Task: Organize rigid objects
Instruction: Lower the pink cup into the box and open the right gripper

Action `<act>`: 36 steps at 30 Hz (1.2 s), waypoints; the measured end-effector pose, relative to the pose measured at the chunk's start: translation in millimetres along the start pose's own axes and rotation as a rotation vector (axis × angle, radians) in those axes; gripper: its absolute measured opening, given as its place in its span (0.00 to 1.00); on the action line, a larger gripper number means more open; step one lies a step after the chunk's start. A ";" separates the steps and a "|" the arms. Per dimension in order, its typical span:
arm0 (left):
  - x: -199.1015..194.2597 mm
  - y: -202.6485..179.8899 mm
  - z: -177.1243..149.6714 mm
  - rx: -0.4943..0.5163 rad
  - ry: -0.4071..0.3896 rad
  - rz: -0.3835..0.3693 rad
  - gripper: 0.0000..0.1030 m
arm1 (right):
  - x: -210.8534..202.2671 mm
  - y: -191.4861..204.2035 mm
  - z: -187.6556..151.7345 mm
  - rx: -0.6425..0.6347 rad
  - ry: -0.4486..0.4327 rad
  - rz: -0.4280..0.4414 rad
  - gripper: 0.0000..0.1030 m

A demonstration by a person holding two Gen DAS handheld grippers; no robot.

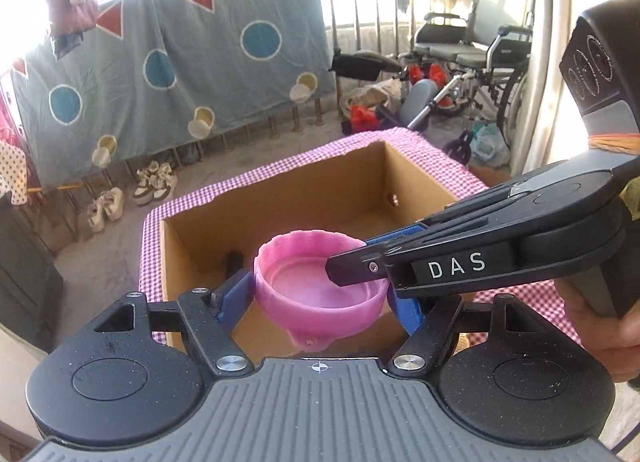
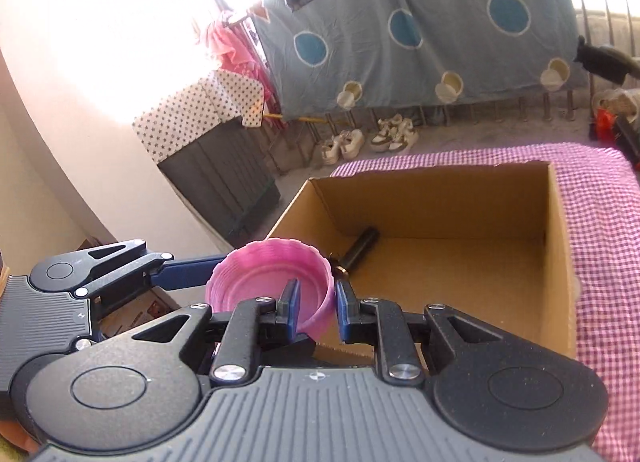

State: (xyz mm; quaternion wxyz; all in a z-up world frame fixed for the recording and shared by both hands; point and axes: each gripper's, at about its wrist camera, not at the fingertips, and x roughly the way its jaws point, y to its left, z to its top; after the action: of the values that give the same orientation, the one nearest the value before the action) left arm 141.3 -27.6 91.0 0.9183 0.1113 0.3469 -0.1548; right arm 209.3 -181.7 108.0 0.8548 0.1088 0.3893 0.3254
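Note:
A pink ribbed plastic bowl [image 1: 320, 282] is held above the near edge of an open cardboard box [image 1: 420, 178]. My left gripper [image 1: 320, 298] is shut on the bowl, its blue pads on both sides. My right gripper [image 2: 317, 308] straddles the bowl's [image 2: 256, 278] rim, one finger inside and one outside, with a small gap on the outer side. In the left wrist view the right gripper [image 1: 348, 272] comes in from the right. A black cylindrical object [image 2: 362, 246] lies on the box [image 2: 556, 262] floor.
The box stands on a table with a pink checked cloth [image 2: 600, 202]. Beyond it are a blue patterned sheet on a railing [image 1: 180, 54], shoes [image 1: 154, 182] on the floor and a wheelchair [image 1: 472, 50]. A dark cabinet [image 2: 224, 174] stands at left.

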 end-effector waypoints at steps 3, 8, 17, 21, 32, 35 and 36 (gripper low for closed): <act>30.7 15.5 7.5 -0.021 0.096 -0.023 0.71 | 40.4 -16.2 19.2 0.057 0.121 0.024 0.21; 73.9 45.6 8.4 -0.091 0.276 -0.084 0.71 | 98.4 -36.6 28.7 0.136 0.292 0.044 0.21; 106.8 52.2 3.0 -0.083 0.381 -0.046 0.71 | 147.8 -59.8 24.4 0.261 0.420 0.085 0.20; 114.8 53.2 3.8 -0.077 0.404 -0.023 0.71 | 154.5 -65.3 22.5 0.304 0.430 0.097 0.20; 115.0 52.9 8.3 -0.069 0.401 0.016 0.71 | 154.0 -70.1 20.0 0.334 0.417 0.112 0.21; 109.8 53.7 9.3 -0.078 0.384 0.017 0.71 | 147.2 -72.5 20.2 0.352 0.385 0.145 0.21; 106.5 54.1 9.6 -0.082 0.375 0.017 0.71 | 143.4 -73.4 21.1 0.358 0.372 0.155 0.21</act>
State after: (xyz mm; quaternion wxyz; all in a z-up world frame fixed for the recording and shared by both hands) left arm 242.4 -2.5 31.8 0.8426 0.1034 0.5171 -0.1090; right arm 329.0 -144.6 4.7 0.7083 0.2261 0.5815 0.3302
